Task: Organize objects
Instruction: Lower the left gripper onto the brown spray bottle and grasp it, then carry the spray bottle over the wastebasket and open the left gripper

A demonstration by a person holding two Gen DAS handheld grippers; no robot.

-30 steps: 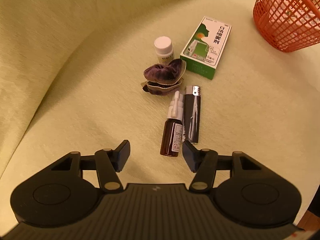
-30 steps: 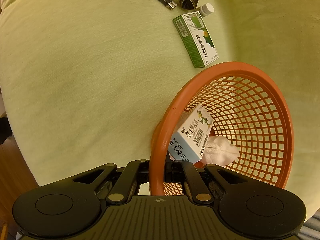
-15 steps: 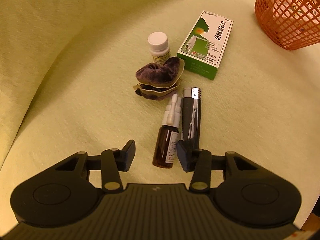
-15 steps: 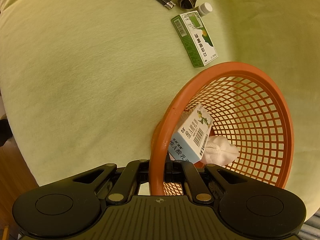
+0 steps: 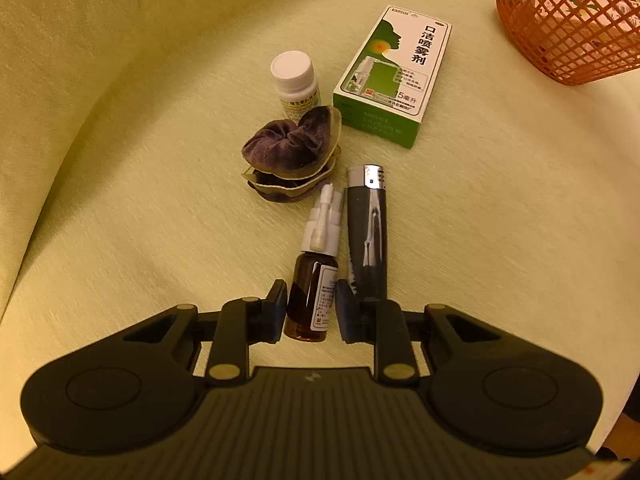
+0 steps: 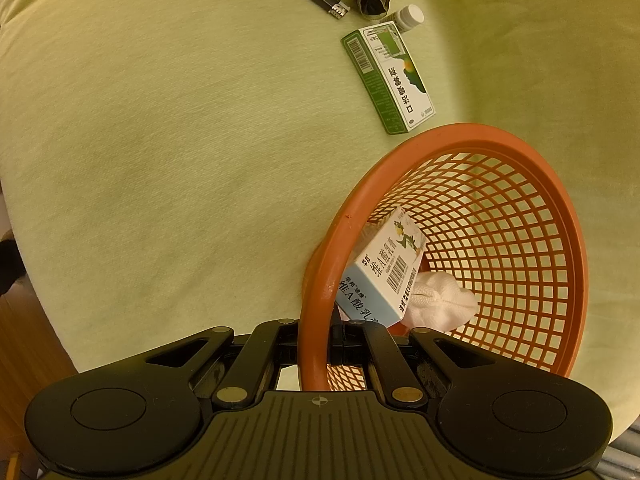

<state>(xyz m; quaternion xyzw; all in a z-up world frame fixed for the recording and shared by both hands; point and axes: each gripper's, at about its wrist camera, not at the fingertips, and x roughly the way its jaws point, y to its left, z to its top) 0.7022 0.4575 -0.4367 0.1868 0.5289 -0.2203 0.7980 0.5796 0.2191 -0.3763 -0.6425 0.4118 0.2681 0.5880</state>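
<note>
On a pale yellow-green bedspread [image 5: 160,200], the left gripper [image 5: 311,312] closes around the base of a brown spray bottle [image 5: 310,300] lying just beside a lighter [image 5: 366,232]; its right finger is already against the lighter's end and could nudge or drag it, and a grip this low on the round bottle could let it pivot or slip. The jaws stand narrowly apart, flanking the bottle, and whether the pads yet press on it cannot be told. The right gripper [image 6: 318,354] is clamped on the rim of the orange basket [image 6: 560,220], well apart from the bottle.
</note>
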